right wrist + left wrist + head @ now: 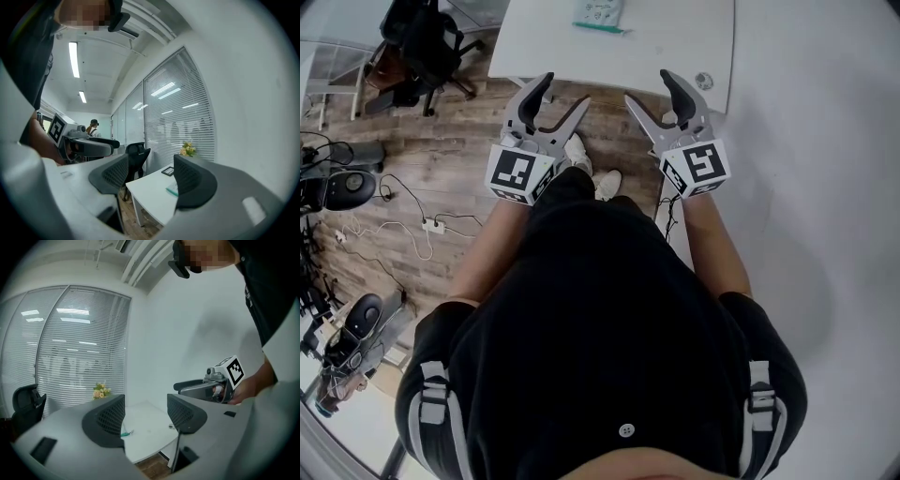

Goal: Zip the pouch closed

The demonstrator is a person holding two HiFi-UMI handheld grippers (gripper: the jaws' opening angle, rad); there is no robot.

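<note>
From the head view, the left gripper [562,94] and right gripper [649,89] are held up side by side on the near side of the white table [675,47]. Both have their jaws spread and empty. The pouch [598,11] lies at the table's far edge, well apart from both.

The left gripper view [145,411] shows its jaws apart with only the table between them. It also shows flowers [100,391] by the blinds.

The right gripper view [150,176] also shows parted jaws holding nothing. The pouch [172,189] is half hidden behind one jaw, and a small dark frame [168,171] lies on the table beyond it.
</note>
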